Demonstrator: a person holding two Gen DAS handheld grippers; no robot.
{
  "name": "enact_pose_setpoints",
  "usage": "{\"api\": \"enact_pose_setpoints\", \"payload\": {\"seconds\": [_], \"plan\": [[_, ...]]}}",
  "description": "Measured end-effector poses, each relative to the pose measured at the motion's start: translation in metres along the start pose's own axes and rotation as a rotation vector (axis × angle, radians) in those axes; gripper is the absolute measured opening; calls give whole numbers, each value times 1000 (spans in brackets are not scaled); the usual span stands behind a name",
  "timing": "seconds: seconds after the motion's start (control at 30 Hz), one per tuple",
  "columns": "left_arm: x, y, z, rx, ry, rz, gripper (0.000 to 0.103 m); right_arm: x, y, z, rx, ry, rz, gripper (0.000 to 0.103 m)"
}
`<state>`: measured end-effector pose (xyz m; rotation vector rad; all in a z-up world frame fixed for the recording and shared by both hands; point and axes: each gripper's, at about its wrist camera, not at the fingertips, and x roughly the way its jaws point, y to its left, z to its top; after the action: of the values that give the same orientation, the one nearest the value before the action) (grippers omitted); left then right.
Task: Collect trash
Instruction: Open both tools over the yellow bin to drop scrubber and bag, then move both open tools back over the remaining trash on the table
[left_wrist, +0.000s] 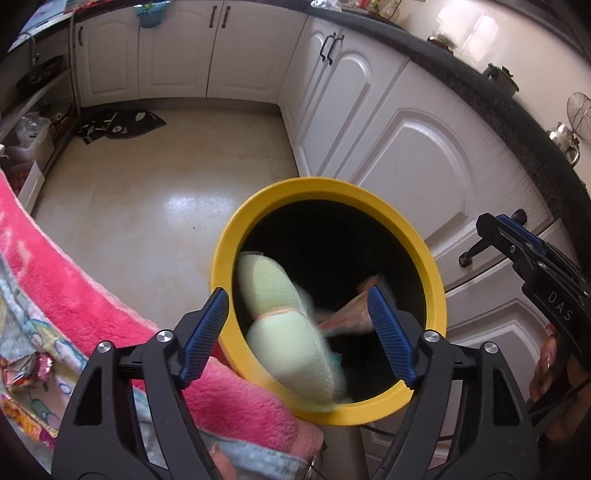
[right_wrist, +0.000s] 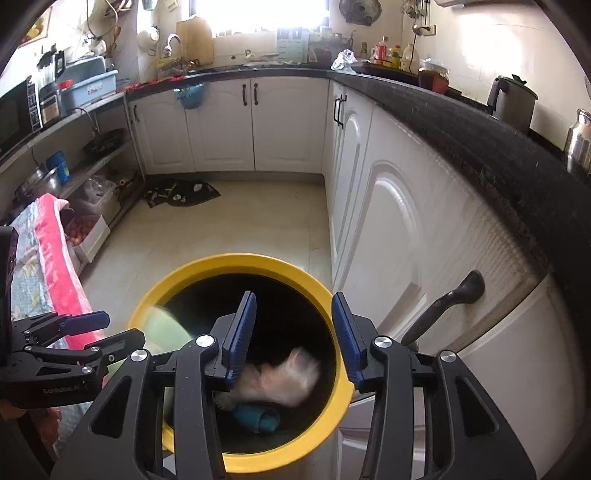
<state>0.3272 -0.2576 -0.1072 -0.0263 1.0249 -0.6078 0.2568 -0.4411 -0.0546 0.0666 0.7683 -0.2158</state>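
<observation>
We hold both grippers over the yellow-rimmed bin (left_wrist: 436, 266). Our left gripper (left_wrist: 297, 334) has its fingers spread, nothing pressed between them; a blurred pale green pouch (left_wrist: 291, 343) sits just beyond, inside the rim. Our right gripper (right_wrist: 293, 338) gapes too, a blurred orange wrapper (right_wrist: 284, 380) in the bin. Farther off, white cabinets (right_wrist: 221, 122).

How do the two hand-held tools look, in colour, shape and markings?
Both are black plastic frames with cut-out openings and silver screws. The left tool and right tool each carry two ribbed blue pads. Small pale lettering marks their sides. A thin black cable runs by the right one.
</observation>
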Motion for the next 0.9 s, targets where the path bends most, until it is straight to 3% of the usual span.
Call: {"api": "enact_pose_setpoints", "payload": {"seconds": [0.33,0.63,0.9], "plan": [[-76,20,-12,-45,-115,71,80,-28,6,10,24,-62,44,58],[-154,42,-38,-91,-241,169,90,-64,44,13,-29,-135,116,69],[-203,59,-60,-146,-321,214,92,-95,70,17,-94,-205,142,81]]}}
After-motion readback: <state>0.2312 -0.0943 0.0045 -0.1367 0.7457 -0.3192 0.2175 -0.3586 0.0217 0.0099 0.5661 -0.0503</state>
